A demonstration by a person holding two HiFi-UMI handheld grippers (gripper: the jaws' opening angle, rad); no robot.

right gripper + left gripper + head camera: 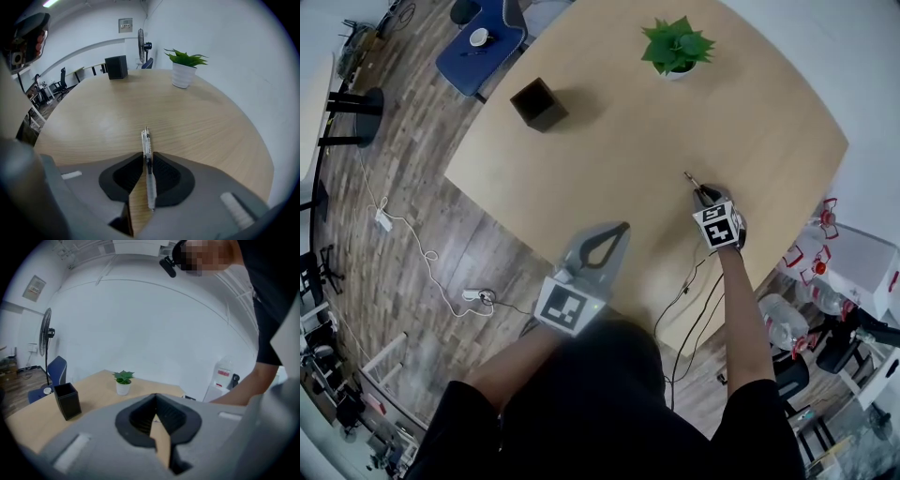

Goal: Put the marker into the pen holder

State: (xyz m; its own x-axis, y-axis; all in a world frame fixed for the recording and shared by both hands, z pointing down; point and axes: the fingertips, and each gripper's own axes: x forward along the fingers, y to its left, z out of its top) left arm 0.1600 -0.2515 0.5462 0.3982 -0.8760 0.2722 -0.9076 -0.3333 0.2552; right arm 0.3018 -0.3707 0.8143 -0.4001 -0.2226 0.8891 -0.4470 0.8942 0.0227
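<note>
Looking down in the head view, the right hand-held gripper [701, 192] is clamped on the marker [692, 182], well apart from the pen holder [538, 103] on the surface [628, 159]. In the left gripper view, the left hand-held gripper [155, 398] has its jaws together and empty, nearer than the pen holder. In the right gripper view, the marker is pinched between the jaws, its tip toward the far pen holder.

A light wooden table [750, 141] fills the upper middle of the frame. A black pen holder [539, 103] stands near its upper left edge. A green potted plant [677, 45] stands at the top, well apart from it. Right of centre, the right gripper [705, 195] has the marker [691, 180] between its jaws, tip pointing to the upper left. At lower centre, the left gripper [622, 228] is over the table's lower edge, its 2 jaw tips together. A blue chair [478, 52] stands at the upper left.
</note>
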